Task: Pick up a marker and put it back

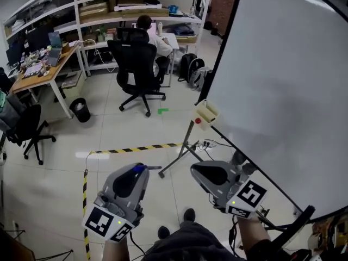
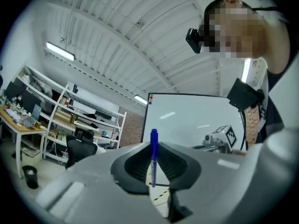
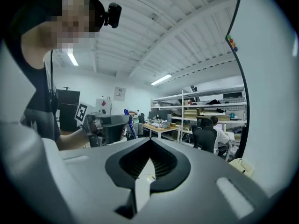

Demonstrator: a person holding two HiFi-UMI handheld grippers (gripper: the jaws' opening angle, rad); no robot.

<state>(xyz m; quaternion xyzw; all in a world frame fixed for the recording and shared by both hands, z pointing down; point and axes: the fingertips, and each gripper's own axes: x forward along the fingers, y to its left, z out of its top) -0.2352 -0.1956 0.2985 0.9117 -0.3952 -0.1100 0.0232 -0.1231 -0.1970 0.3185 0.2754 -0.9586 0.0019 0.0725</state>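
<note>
Left gripper (image 1: 134,173) and right gripper (image 1: 200,173) lie nearest the head camera, low in its view, side by side and apart, both held above the floor (image 1: 109,140).

1. Whiteboard (image 1: 283,80): fills the right of the head view, on a stand. Its surface looks blank. Neither gripper touches it.
2. Box (image 1: 206,112): a pale box fixed at the board's lower left edge, well ahead of both grippers. What it holds cannot be made out.
3. Marker (image 2: 153,157): blue, clamped between the left jaws. In the left gripper view it stands upright across the jaws, its capped end above them and its lower end below the pads. It is in the air, touching nothing but the jaws.

Jaw state
- Left: closed onto the marker, with only the barrel's width between them.
- Right: brought together, tips meeting, nothing between them.

Task progress
- Pick-up: judged complete, since the marker is off any support and held by the left gripper.
- Put-back: not yet done. The marker is well apart from the board and the box.
- Return place: not certain from these views. The box on the board's edge is the likeliest candidate, and reaching it would call for carrying the left gripper forward and to the right.
</note>
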